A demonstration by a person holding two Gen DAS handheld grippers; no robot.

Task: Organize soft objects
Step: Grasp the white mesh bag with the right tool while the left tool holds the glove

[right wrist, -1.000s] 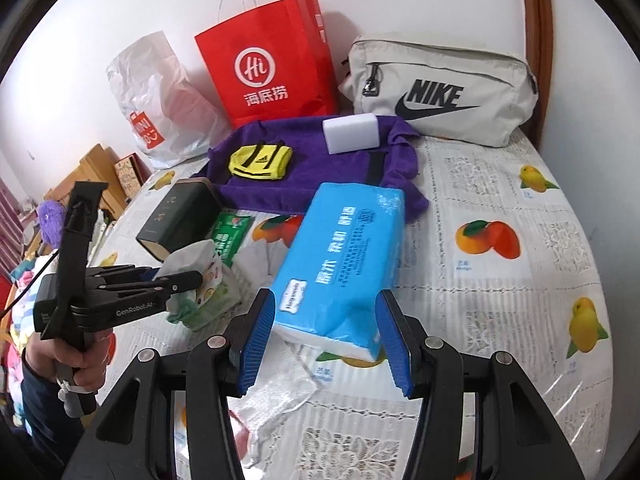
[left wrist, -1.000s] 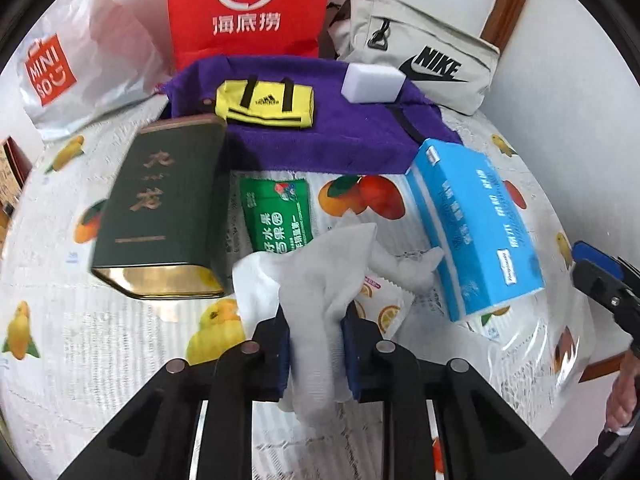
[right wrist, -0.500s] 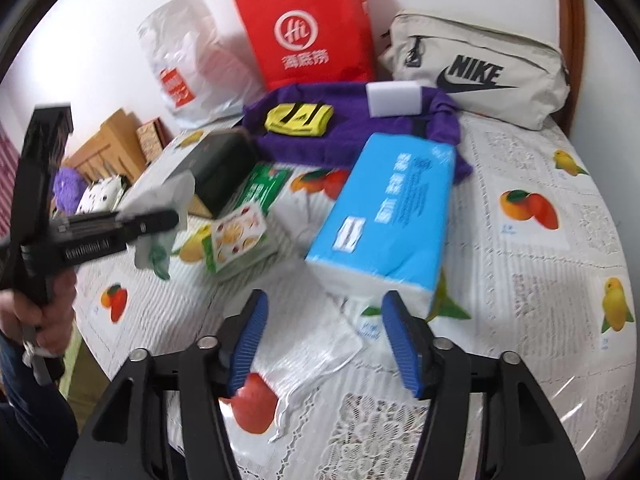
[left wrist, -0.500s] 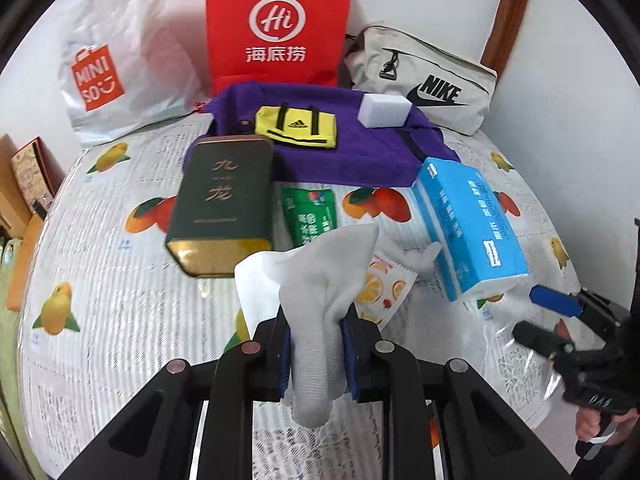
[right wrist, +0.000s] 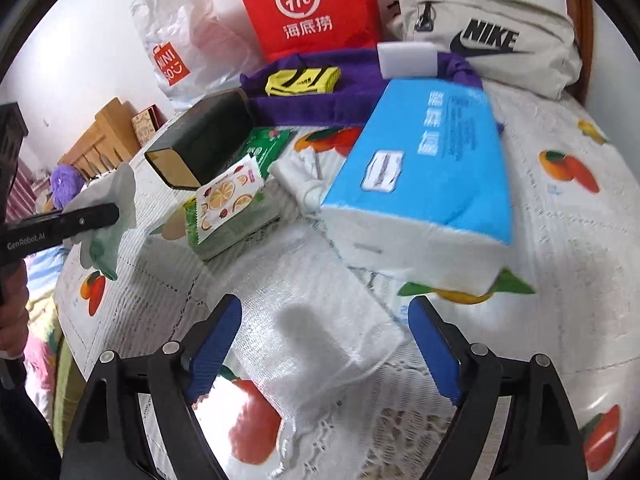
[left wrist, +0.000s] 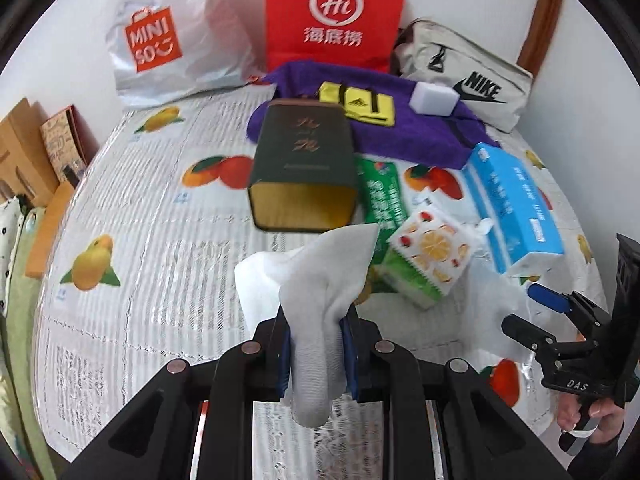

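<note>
Two tools (left wrist: pixel 316 344) (right wrist: pixel 324 344), cloth (left wrist: pixel 320 280) clamped, probably near table edge (left wrist: pixel 52 360)

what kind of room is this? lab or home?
Likely a home: a table with a fruit-print tablecloth, shopping bags against the wall, and a blue tissue pack among household clutter.

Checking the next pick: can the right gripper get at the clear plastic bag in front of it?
Probably yes. The right gripper has just been opening, nothing between its pads, and the clear plastic bag lies flat right ahead. The blue tissue pack sits just beyond.
</note>
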